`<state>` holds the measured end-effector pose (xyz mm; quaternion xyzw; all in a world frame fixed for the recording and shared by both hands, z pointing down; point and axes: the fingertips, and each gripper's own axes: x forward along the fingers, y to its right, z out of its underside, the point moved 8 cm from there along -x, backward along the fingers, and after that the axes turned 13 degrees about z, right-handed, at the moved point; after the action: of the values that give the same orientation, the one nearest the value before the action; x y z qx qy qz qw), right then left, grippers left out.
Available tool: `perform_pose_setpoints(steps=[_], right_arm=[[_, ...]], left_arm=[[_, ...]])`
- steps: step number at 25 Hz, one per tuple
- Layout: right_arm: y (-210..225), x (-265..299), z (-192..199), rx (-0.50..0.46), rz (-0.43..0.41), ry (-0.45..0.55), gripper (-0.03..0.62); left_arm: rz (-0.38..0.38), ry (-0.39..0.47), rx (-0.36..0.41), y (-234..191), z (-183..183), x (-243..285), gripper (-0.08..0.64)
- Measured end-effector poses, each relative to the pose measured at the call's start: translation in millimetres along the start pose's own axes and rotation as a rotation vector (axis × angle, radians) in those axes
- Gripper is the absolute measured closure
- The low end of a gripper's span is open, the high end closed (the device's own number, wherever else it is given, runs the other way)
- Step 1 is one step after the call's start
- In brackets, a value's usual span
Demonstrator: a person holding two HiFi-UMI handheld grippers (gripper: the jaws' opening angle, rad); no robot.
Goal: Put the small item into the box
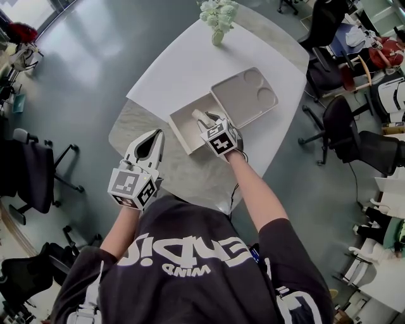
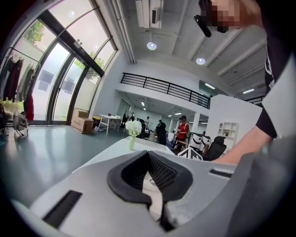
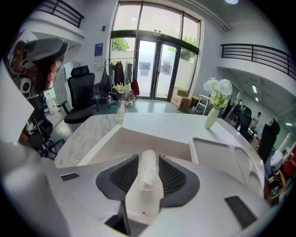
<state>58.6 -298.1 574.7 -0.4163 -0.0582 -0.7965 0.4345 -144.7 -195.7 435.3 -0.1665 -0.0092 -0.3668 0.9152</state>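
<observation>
An open white box point(image 1: 188, 126) rests on the round table, its lid point(image 1: 244, 95) hinged flat to the right. My right gripper point(image 1: 207, 120) hovers over the box's near right part, shut on a small white elongated item point(image 1: 201, 116). In the right gripper view the item point(image 3: 148, 173) stands between the pads, with the box point(image 3: 152, 139) and lid point(image 3: 222, 152) just beyond. Left of the box, my left gripper point(image 1: 156, 135) hangs over the marble tabletop. Its jaws point(image 2: 149, 157) meet at the tips with nothing between them.
A vase of white flowers point(image 1: 218, 16) stands at the table's far edge on a white sheet point(image 1: 183, 60). The marble table edge point(image 1: 117, 136) curves close to the left gripper. Office chairs point(image 1: 345, 123) surround the table, several to the right and one at left point(image 1: 31, 174).
</observation>
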Motion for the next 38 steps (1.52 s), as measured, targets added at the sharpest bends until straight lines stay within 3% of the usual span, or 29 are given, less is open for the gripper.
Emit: perform_pose_setpoints(steps=[5,21,28,38], right_arm=[[19.5,-40.0,-23.1,0.074,0.048,0.178,0.451],[22.4,-208.2,-26.6,0.252,0.147,0.528,0.465],[13.0,-249.9,10.4,0.422,0.239,0.613,0.505],[-1.5,-259.0,39.7,0.551,0.334,0.647,0.56]], left_arm=[[0.008,0.007,0.008,7.6,-3.6,-1.0,0.551],[0.053,0.037,0.057,45.4,-17.9,-10.3,0.551],[0.059,0.041,0.069,55.6,-17.3,-15.8,0.551],[0.035,0.048,0.094,61.9,-10.6,-23.2,0.551]])
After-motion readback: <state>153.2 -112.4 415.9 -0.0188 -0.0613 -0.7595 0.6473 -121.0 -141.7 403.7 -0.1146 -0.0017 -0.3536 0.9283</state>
